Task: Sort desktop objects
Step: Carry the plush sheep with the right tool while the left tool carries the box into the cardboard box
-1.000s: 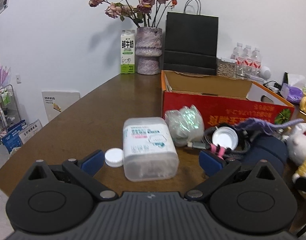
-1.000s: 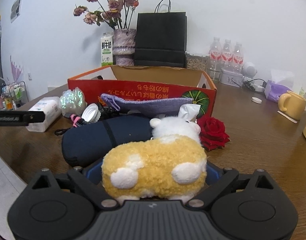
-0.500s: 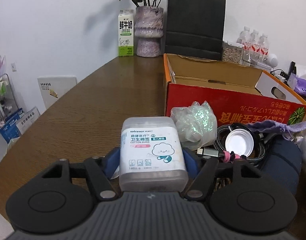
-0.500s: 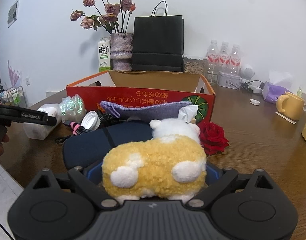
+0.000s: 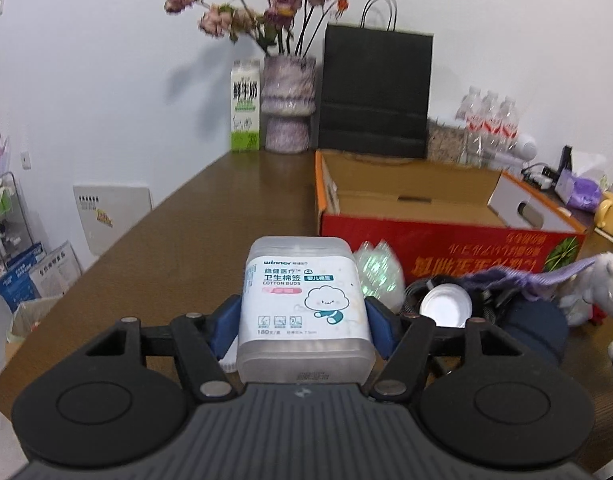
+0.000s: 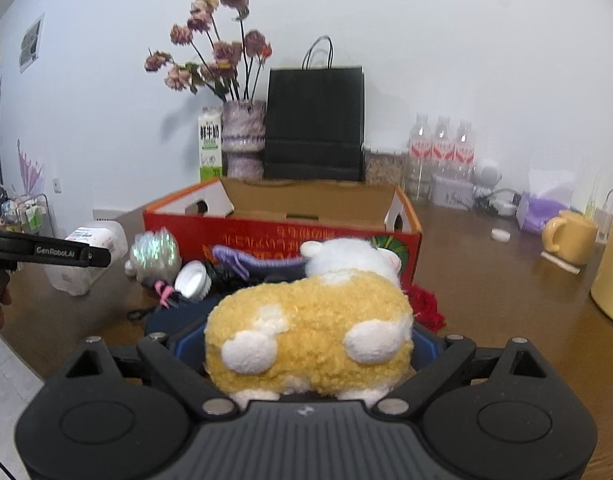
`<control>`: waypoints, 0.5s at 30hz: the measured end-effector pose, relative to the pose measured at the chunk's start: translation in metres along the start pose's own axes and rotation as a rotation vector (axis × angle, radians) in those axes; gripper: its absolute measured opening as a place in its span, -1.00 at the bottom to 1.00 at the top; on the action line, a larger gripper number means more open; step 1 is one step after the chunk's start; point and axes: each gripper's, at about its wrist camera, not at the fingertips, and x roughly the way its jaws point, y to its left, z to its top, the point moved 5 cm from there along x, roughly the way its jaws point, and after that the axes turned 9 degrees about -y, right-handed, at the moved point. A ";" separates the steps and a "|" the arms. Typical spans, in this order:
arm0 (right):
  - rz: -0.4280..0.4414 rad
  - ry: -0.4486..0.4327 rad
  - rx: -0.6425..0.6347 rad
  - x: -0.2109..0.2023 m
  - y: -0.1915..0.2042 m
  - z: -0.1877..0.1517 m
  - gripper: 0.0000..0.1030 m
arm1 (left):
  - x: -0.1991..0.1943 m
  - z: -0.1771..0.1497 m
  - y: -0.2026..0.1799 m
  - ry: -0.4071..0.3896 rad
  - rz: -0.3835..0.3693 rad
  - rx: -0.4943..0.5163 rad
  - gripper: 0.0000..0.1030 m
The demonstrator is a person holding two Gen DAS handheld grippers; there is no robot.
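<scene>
standing open-topped at the back of the desk, the red cardboard box looked like the place both loads were bound for, so the step in hand read as carrying after the pick. the right gripper was clenched on the yellow plush toy just before the box's near wall, and the left gripper gripped the cotton bud box by its sides, left of the clutter. next, each load would need to clear the near wall before letting go.
</scene>
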 end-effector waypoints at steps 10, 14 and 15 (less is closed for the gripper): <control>-0.015 -0.128 -0.018 -0.001 -0.009 0.051 0.84 | -0.015 0.042 -0.025 -0.110 -0.058 0.027 0.29; -0.011 -0.165 -0.028 0.014 -0.016 0.077 0.84 | -0.006 0.067 -0.037 -0.144 -0.090 0.032 0.29; -0.009 -0.173 -0.033 0.019 -0.018 0.085 0.84 | -0.002 0.075 -0.040 -0.149 -0.098 0.033 0.29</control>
